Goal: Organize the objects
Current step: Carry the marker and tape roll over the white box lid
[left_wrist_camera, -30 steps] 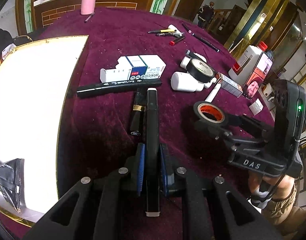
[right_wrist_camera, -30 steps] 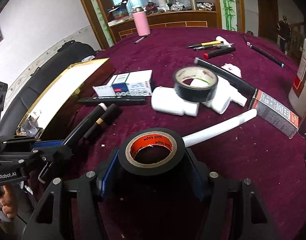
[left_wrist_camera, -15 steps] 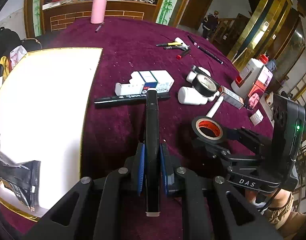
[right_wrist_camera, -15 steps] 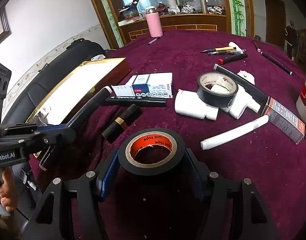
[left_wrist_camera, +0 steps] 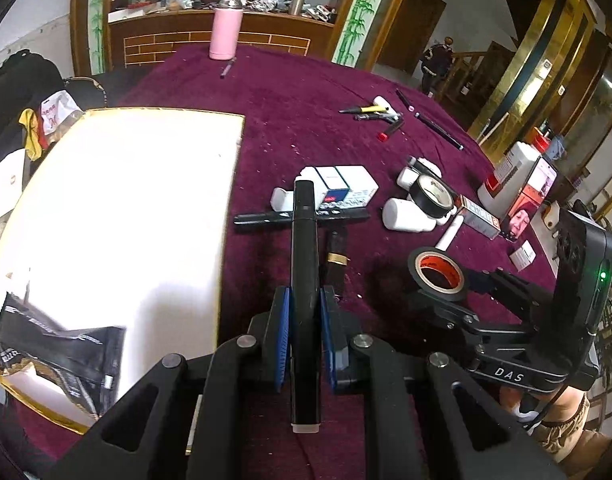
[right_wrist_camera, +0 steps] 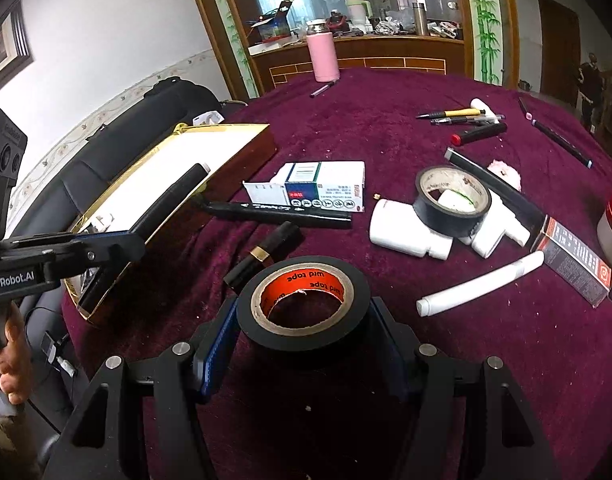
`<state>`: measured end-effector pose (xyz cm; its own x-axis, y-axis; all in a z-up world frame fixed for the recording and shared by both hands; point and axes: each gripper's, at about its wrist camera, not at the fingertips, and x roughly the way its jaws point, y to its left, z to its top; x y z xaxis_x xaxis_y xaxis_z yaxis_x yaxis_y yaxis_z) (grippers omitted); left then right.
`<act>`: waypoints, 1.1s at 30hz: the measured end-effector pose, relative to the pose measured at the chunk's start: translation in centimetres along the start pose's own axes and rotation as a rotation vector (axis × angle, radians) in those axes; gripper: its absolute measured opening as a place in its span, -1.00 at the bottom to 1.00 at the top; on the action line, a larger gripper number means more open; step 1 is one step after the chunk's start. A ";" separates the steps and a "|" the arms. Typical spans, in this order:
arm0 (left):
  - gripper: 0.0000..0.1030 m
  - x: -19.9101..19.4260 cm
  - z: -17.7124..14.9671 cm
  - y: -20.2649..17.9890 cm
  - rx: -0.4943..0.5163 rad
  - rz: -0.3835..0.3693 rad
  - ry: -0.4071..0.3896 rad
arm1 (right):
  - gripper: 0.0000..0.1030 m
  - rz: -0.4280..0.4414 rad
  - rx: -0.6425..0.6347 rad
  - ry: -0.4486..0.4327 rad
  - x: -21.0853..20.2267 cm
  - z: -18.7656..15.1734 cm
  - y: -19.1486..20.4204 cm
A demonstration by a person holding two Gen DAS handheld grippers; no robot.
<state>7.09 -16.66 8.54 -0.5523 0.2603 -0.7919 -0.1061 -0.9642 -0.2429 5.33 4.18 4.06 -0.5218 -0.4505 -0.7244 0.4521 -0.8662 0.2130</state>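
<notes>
We saw the left gripper (left_wrist_camera: 304, 344) clamped tight on a black marker (left_wrist_camera: 304, 280) that pointed to twelve o'clock in its own view. The right gripper (right_wrist_camera: 301, 320) held its jaws wide against the sides of a black tape roll with an orange core (right_wrist_camera: 303, 300), lifted clear of the maroon tablecloth (right_wrist_camera: 386, 128).

Only the left view showed the black packet (left_wrist_camera: 61, 344) lying in the gold-edged white tray (left_wrist_camera: 125, 200), at eight o'clock. Only the right view showed the tray's brown side wall and the hand (right_wrist_camera: 13, 364) at its eight o'clock.

We counted two tape rolls, the second (right_wrist_camera: 452, 200) resting on two white bottles (right_wrist_camera: 406, 228) at two o'clock, one white box (right_wrist_camera: 322, 186), one white tube (right_wrist_camera: 482, 284), and one pink flask (right_wrist_camera: 324, 58) at twelve.
</notes>
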 end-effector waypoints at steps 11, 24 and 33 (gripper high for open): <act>-0.72 -1.7 0.2 2.5 -0.043 0.044 -0.044 | 0.32 0.016 -0.036 -0.014 -0.1 0.8 1.6; -0.72 -3.7 -0.3 7.3 -0.125 0.128 -0.096 | 0.32 0.054 -0.097 -0.012 0.8 1.5 4.8; -0.72 -3.6 -0.6 9.8 -0.164 0.178 -0.094 | 0.33 0.092 -0.150 0.001 1.7 1.9 7.2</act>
<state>8.54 -27.03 8.61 -0.6253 0.0740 -0.7769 0.1312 -0.9714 -0.1980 6.38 -3.23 5.61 -0.4724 -0.5261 -0.7071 0.6011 -0.7791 0.1780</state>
